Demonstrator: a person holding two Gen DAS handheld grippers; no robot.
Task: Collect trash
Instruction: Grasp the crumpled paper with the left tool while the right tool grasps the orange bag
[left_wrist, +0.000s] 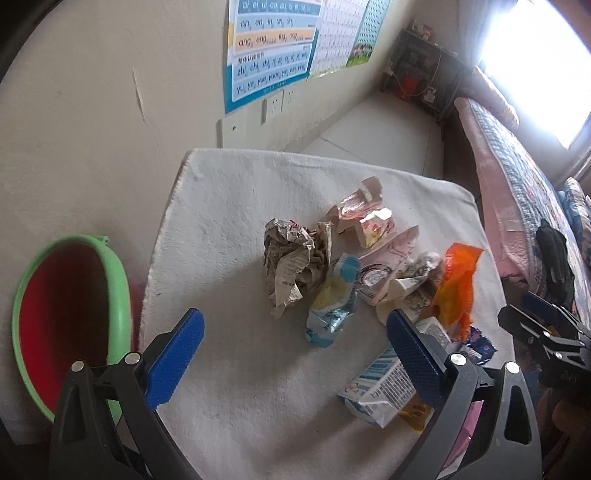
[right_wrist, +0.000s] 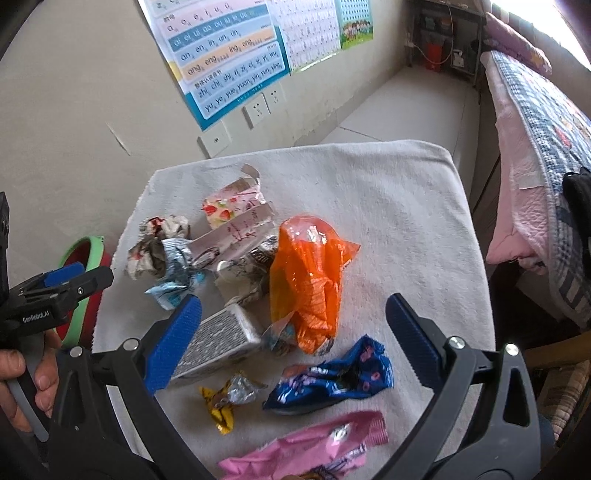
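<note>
Trash lies on a white towel-covered table (left_wrist: 229, 206): a crumpled newspaper ball (left_wrist: 295, 266), a blue-yellow wrapper (left_wrist: 330, 310), a pink carton (left_wrist: 365, 218), an orange bag (left_wrist: 456, 288) and a milk carton (left_wrist: 384, 384). My left gripper (left_wrist: 295, 354) is open and empty above the table's near side. In the right wrist view the orange bag (right_wrist: 306, 280), a blue wrapper (right_wrist: 332, 376), a pink wrapper (right_wrist: 314, 450), a yellow candy wrapper (right_wrist: 225, 402) and the milk carton (right_wrist: 221, 339) show. My right gripper (right_wrist: 295, 343) is open and empty over them.
A green-rimmed red basin (left_wrist: 70, 310) stands left of the table by the wall, also in the right wrist view (right_wrist: 85, 280). A bed with a quilt (left_wrist: 517, 184) is on the right. Posters and sockets are on the wall (left_wrist: 269, 66).
</note>
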